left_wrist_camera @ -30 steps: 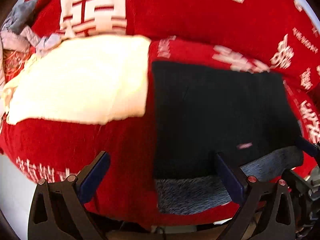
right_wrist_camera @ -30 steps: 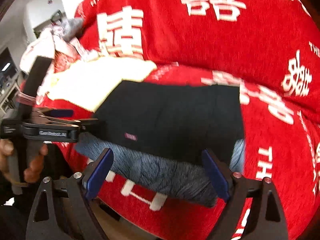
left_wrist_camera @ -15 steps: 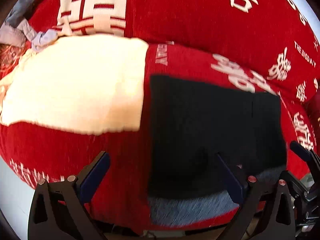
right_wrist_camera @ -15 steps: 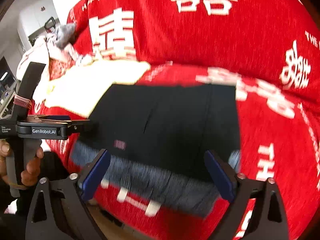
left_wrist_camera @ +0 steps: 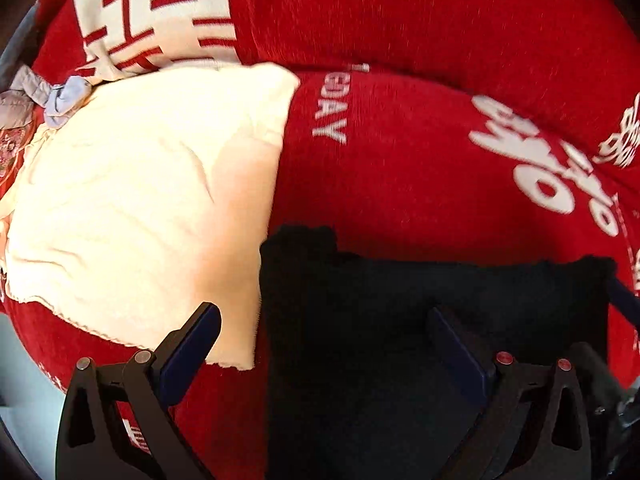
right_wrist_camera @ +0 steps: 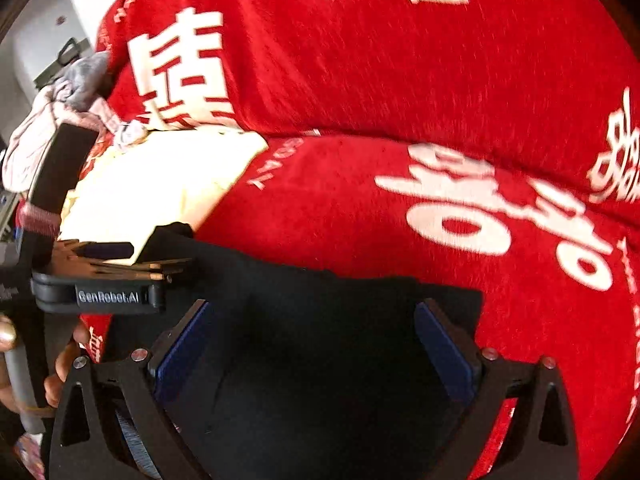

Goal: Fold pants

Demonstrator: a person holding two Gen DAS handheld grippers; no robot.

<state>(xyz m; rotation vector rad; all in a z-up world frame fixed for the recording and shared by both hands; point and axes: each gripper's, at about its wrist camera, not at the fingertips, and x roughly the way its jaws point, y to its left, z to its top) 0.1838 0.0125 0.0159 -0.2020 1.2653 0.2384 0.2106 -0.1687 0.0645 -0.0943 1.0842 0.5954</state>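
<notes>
Both my left gripper [left_wrist_camera: 316, 354] and right gripper [right_wrist_camera: 314, 346] gape wide over black pants [right_wrist_camera: 320, 320] on the red sofa cover [right_wrist_camera: 360, 208]; careless closing risks bunching the fold.

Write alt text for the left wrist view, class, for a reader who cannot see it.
The open left gripper hangs over dark pants lying on a red cover with white lettering. A cream cloth lies beside the pants, left in the picture, their edges meeting.
</notes>
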